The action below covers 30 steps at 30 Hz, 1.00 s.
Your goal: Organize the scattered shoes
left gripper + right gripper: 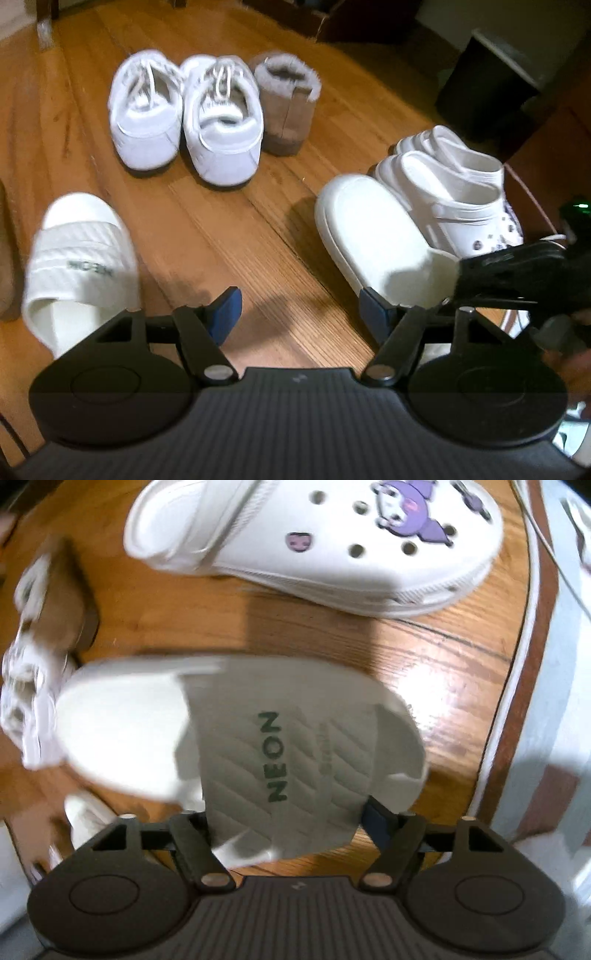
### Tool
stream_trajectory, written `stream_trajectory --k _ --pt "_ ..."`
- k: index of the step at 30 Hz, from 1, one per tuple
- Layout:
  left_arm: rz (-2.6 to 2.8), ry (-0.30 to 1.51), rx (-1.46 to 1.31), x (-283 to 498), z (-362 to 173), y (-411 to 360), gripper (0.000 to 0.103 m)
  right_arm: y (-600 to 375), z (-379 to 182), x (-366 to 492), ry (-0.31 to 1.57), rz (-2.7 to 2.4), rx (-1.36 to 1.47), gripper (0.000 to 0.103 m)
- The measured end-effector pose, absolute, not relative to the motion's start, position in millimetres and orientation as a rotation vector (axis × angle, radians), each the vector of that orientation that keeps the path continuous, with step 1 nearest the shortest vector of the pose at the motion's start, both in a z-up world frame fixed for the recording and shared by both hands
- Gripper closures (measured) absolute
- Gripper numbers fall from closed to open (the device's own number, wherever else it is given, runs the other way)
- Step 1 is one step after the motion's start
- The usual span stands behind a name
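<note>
Right tool [291, 823] spread around white NEON slide sandal [258, 746] (grip unclear); left tool [299, 314] spread, empty; only its view shows white lace-up sneakers [188, 118].

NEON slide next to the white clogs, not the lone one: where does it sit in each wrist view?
Left wrist: NEON slide right of centre, just left of the clogs.
Right wrist: the slide low centre, logo strap facing the camera.
Shared landmark: white clog with purple charms, beside the slide in both views.
</note>
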<state>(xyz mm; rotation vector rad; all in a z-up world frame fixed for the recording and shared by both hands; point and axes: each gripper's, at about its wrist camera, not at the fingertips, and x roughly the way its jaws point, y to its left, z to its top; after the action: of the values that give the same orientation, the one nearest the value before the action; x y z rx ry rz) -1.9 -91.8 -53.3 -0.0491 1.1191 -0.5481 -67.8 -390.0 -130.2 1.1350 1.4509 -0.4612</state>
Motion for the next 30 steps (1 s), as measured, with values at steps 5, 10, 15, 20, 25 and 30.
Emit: stream_trajectory --k 5,10,15,20,25,30 --pt "-0.555 1.16 -0.159 -1 -58 -77 0.033 -403 -101 -96 1.347 -0.193 1.143 0.015" --pt "-0.595 1.232 -0.383 0 -70 -57 0.033 -391 -74 -97 1.219 0.226 0.748 0.009" --pt "-0.621 1.284 -0.385 -7 -82 -69 0.033 -318 -63 -108 1.072 0.329 -0.069 0.009" --pt "-0.66 1.311 -0.417 -18 -84 -80 0.033 -268 -75 -105 1.071 0.33 -0.505 0.009" --pt "-0.624 1.312 -0.395 -21 -86 -81 0.033 -260 -120 -73 1.094 0.265 -0.565 0.002" --pt "-0.574 1.31 -0.375 -21 -88 -73 0.033 -278 -127 -57 1.106 0.205 -0.46 0.009"
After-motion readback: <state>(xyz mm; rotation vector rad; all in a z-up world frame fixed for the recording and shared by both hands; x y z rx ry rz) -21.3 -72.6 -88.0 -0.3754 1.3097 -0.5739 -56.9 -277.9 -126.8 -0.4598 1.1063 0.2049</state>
